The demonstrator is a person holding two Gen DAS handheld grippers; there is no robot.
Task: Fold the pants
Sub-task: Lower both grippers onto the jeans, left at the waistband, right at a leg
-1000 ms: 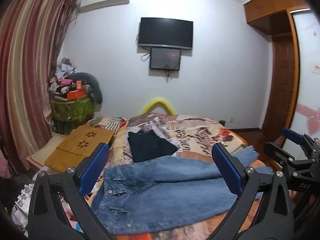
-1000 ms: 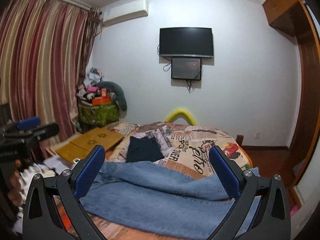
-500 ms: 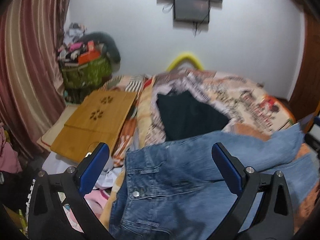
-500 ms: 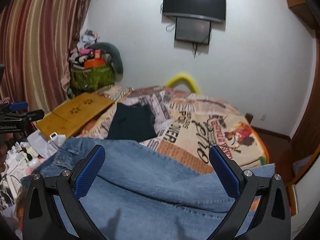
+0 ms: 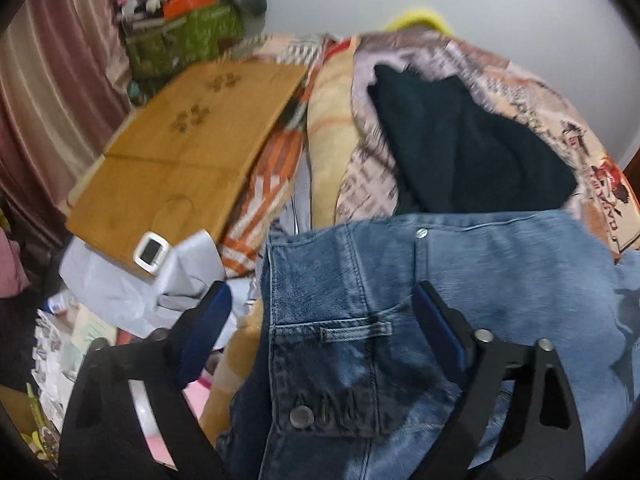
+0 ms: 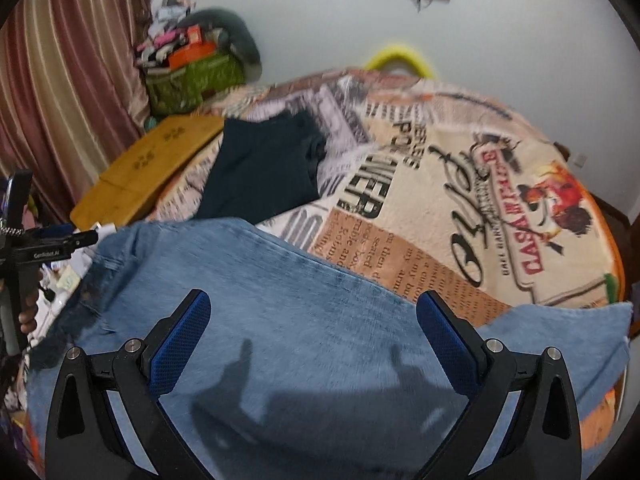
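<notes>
Jeans (image 5: 460, 300), seemingly overlapping black garment (image 5: 460, 148).

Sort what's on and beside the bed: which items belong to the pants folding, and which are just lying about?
Job:
blue jeans
left hand-held gripper, open
right hand-held gripper, open

Lying about:
dark folded garment
printed bedspread
bamboo lap tray
green storage bag

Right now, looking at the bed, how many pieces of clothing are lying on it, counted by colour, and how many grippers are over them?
Blue clothing: 1, the jeans
Dark clothing: 1, the folded dark garment
Grippers: 2, the left gripper and the right gripper, both open above the jeans
Total: 2 garments and 2 grippers, 4 things.
</notes>
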